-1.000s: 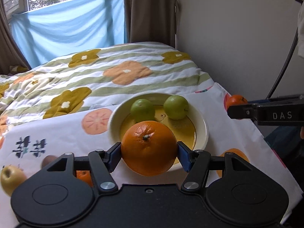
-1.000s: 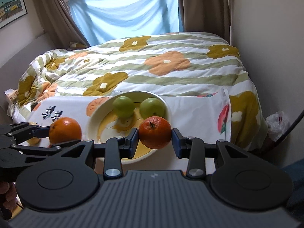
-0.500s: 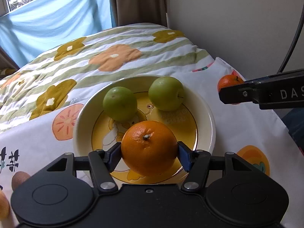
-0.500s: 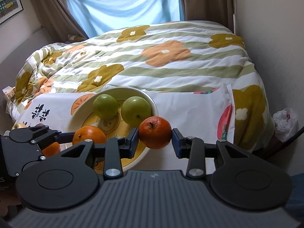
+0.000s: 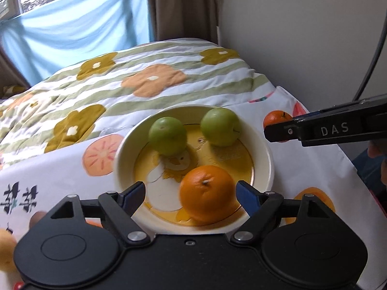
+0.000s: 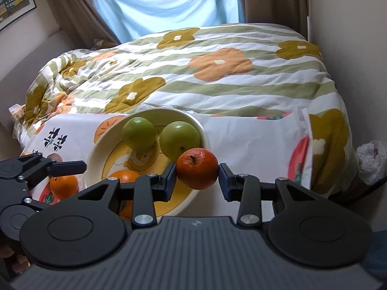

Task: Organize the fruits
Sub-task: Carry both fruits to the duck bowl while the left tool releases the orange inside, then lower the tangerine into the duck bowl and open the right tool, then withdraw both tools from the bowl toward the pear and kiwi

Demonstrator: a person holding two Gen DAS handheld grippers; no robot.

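A cream bowl [image 5: 267, 149] with a yellow duck print holds two green apples [image 5: 167, 133] [image 5: 220, 126] at its far side and a large orange [image 5: 207, 195] at its near side. My left gripper [image 5: 191, 193] is open, its blue pads apart on either side of the orange, which rests in the bowl. My right gripper [image 6: 197, 177] is shut on a small reddish tangerine [image 6: 197, 168] and holds it over the bowl's right rim [image 6: 205, 135]. The tangerine also shows in the left wrist view [image 5: 274, 119].
The bowl sits on a white fruit-print cloth [image 5: 60, 169] over a flowered quilt [image 6: 217, 72]. Another orange [image 6: 64, 186] lies left of the bowl. A yellow fruit [image 5: 6, 249] lies at the far left. A wall [image 5: 302, 36] stands to the right.
My left gripper has opened and let the large orange down into the bowl. My right gripper has moved left with the tangerine, closer over the bowl's rim.
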